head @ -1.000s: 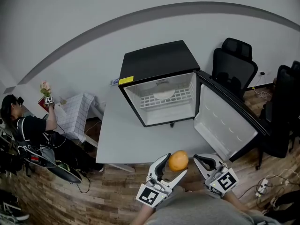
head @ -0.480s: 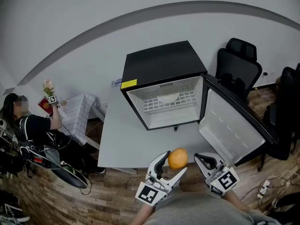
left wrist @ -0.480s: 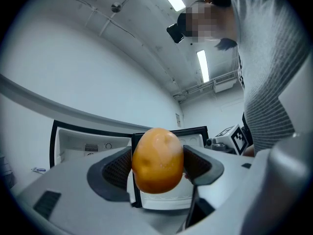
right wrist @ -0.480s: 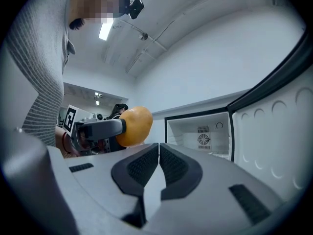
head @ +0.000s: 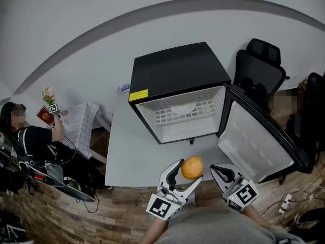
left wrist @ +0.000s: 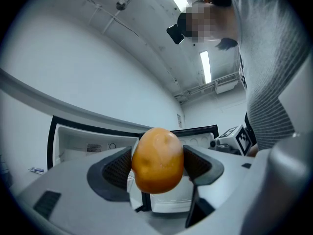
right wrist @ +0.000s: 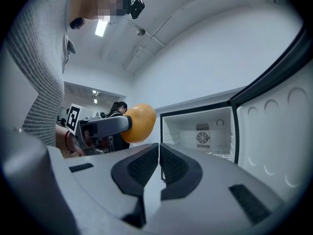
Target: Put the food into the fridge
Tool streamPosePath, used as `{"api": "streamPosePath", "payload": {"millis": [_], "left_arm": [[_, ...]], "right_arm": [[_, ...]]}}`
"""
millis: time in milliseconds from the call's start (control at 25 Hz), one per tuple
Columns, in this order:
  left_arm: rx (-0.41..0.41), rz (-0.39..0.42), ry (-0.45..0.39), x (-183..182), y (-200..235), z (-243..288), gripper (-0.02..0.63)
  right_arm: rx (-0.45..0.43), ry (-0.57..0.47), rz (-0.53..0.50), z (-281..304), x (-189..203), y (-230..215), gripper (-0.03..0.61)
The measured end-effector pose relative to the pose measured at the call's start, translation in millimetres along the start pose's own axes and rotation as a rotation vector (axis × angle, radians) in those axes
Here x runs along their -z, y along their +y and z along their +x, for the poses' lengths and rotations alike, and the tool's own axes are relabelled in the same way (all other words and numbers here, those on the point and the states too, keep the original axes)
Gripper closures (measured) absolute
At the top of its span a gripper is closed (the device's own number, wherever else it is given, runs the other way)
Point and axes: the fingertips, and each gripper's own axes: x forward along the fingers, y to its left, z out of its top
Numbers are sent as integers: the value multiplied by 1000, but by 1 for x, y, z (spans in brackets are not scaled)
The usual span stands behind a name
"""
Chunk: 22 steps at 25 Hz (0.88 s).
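A grey table against a pale wall carries a small black fridge. Its door is swung wide toward our three o'clock. Black office chairs stand at two o'clock, and another person sits at nine o'clock beside a checked cloth.

We stand at the table's near edge, at six o'clock from the fridge. Our left gripper is clenched on the orange, one pad on each side of the fruit, which hangs in the air just above the table edge. In the left gripper view the orange fills the gap between the pads, with the open cabinet straight ahead at twelve o'clock.

Our right gripper, just beside it at three o'clock, has its jaws closed together on nothing.

The white wire shelf inside holds only a pale round thing that we cannot identify.

As we judge it, the task is at an early stage. The door is already open and the fruit is in hand, but it is well short of the cabinet. What remains is carrying it forward, setting it on the shelf or fridge floor, letting go, and probably shutting the door.
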Motion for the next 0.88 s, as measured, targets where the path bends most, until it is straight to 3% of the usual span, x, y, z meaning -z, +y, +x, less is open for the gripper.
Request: {"api": "streamPosePath", "payload": {"millis": [880], "left_arm": [[27, -10, 43, 24, 85, 39, 273]], "right_arm": [[58, -32, -1, 70, -8, -52, 565]]}}
